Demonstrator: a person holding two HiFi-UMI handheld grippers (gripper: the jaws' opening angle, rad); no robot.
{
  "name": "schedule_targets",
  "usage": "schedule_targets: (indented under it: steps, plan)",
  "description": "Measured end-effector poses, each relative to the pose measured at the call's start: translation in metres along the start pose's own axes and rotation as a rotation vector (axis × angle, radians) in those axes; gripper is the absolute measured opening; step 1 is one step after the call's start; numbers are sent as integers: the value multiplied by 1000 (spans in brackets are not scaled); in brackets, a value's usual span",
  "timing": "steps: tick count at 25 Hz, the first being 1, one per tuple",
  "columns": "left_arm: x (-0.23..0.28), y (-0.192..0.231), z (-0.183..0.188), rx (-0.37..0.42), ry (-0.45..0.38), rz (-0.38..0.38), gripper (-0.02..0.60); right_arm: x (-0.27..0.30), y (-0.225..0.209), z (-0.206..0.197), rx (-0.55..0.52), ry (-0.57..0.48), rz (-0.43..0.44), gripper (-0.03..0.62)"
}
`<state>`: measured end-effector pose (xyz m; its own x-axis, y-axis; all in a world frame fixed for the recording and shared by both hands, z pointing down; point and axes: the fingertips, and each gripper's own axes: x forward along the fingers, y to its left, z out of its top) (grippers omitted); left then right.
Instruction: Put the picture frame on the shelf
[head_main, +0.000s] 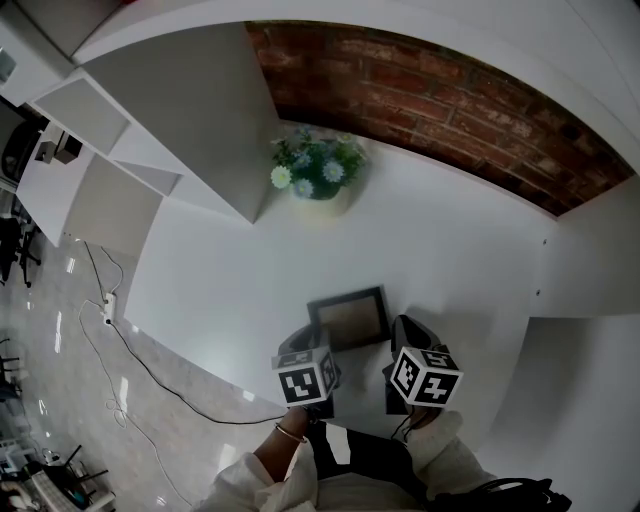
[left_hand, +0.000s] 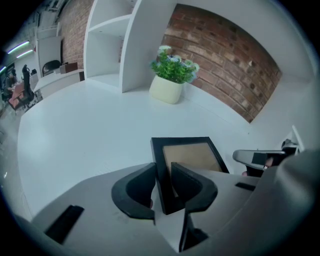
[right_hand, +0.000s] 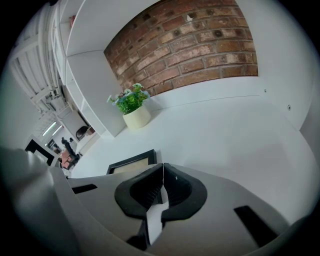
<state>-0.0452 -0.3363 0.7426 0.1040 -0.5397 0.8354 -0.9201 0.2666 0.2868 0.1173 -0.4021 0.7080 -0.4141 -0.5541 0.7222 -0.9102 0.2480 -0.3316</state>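
The picture frame (head_main: 349, 317), black-rimmed with a tan inside, lies flat on the white table (head_main: 230, 280) just in front of me. My left gripper (head_main: 312, 338) has the frame's left rim (left_hand: 159, 160) between its jaws, and both pads lie against it. In the left gripper view the frame (left_hand: 192, 155) stretches away to the right of those jaws. My right gripper (head_main: 403, 335) sits at the frame's right side with its jaws shut and nothing between them. In the right gripper view the frame (right_hand: 131, 164) lies left of the shut jaws (right_hand: 162, 169).
A potted plant (head_main: 318, 172) stands at the back of the table beside the white shelf unit (head_main: 120, 160), whose open compartments are at the far left. A brick wall (head_main: 450, 110) runs behind. A cable and power strip (head_main: 108, 310) lie on the floor left of the table edge.
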Motion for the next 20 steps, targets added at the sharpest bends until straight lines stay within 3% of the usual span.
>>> schedule_targets:
  steps: [15,20]
  plan:
    - [-10,-10,0,-27,-31,-70,67,-14,-5,4,6,-36,-23,25]
    - [-19,-9,12,-28,-83,-84,67,-25,-6,9,10,-64,-39,25]
